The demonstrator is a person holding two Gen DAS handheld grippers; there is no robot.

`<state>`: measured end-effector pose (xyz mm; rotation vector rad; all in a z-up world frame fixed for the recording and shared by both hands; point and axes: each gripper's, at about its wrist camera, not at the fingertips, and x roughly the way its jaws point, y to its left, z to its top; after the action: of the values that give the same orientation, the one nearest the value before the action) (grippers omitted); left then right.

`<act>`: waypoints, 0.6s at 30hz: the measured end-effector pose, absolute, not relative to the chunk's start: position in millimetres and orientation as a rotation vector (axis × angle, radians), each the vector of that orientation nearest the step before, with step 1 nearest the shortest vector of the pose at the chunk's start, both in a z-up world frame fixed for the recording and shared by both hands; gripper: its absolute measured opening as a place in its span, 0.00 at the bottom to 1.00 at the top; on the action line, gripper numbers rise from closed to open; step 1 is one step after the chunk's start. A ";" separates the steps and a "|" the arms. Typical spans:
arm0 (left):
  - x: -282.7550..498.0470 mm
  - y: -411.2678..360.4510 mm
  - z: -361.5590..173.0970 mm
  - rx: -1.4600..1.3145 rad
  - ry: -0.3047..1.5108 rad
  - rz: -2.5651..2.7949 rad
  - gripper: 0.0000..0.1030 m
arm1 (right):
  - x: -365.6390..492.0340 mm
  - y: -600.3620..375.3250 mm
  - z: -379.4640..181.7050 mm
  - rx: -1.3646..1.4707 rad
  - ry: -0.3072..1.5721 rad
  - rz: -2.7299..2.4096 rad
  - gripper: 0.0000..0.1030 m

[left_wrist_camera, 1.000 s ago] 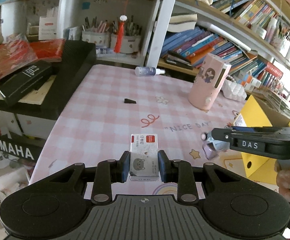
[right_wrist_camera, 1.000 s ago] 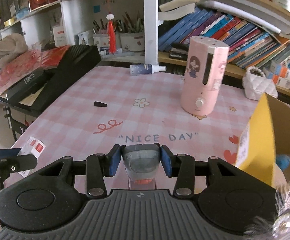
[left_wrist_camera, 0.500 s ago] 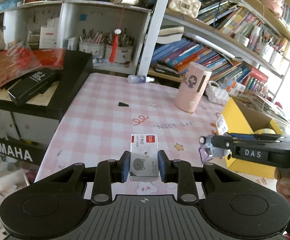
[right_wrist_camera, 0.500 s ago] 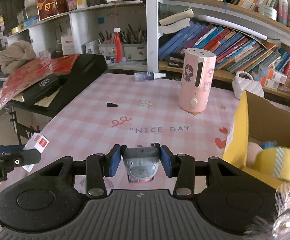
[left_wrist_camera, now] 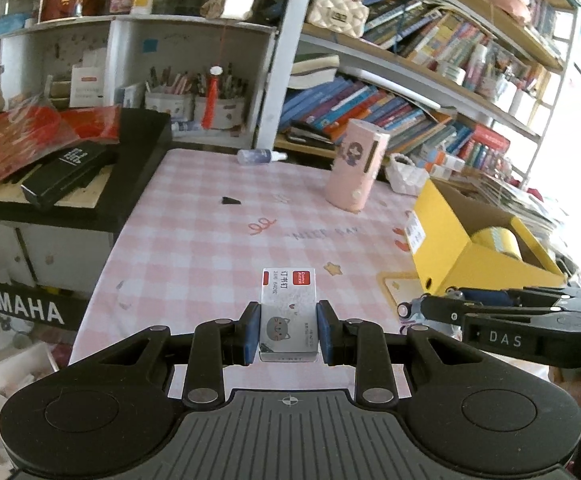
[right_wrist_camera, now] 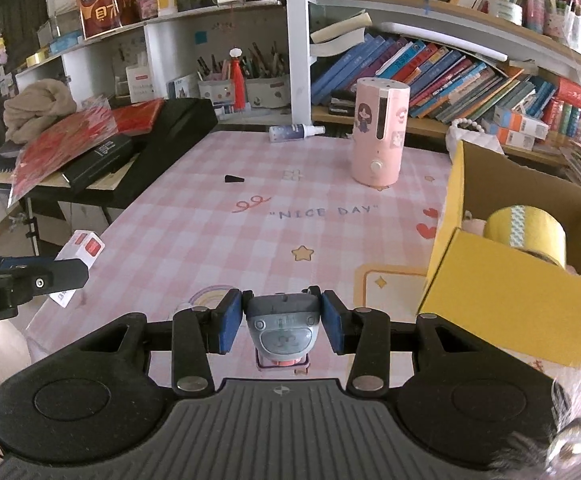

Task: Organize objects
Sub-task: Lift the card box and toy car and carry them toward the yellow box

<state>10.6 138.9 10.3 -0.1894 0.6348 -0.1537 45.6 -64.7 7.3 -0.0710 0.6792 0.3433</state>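
Observation:
My left gripper (left_wrist_camera: 288, 330) is shut on a small white staples box (left_wrist_camera: 288, 308) with a cat drawing and a red label, held above the near edge of the pink checked table (left_wrist_camera: 218, 248). My right gripper (right_wrist_camera: 282, 322) is shut on a small grey stapler (right_wrist_camera: 282, 326), also above the table's near edge. The box shows at the left of the right wrist view (right_wrist_camera: 80, 246), and the right gripper shows low right in the left wrist view (left_wrist_camera: 406, 312). A yellow cardboard box (right_wrist_camera: 502, 276) holding a yellow tape roll (right_wrist_camera: 524, 232) stands at the right.
A pink humidifier (right_wrist_camera: 378, 132), a spray bottle (right_wrist_camera: 294, 133) lying down and a small black wedge (right_wrist_camera: 233, 179) are on the table. A black keyboard with red packets (right_wrist_camera: 90, 136) is at the left. Bookshelves (right_wrist_camera: 450, 64) stand behind.
Both grippers have pulled back and up from the table with their objects still held. The yellow box and its tape roll have come more into view.

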 end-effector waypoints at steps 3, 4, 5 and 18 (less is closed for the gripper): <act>2.5 134.3 10.1 -0.175 0.639 -0.175 0.27 | 35.1 -69.5 7.1 -0.066 0.680 0.326 0.39; -0.3 132.5 9.8 -0.172 0.641 -0.182 0.27 | 31.0 -71.3 6.5 -0.062 0.683 0.319 0.39; -2.7 130.6 9.6 -0.169 0.642 -0.188 0.27 | 27.1 -72.8 5.8 -0.059 0.686 0.313 0.39; -29.2 106.9 8.9 -0.118 0.660 -0.274 0.27 | -19.9 -100.4 0.6 -0.003 0.685 0.219 0.39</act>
<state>-29.2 106.9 8.9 -0.1183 0.6600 -0.2741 -19.9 -100.4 0.6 -0.0028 0.6850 0.2193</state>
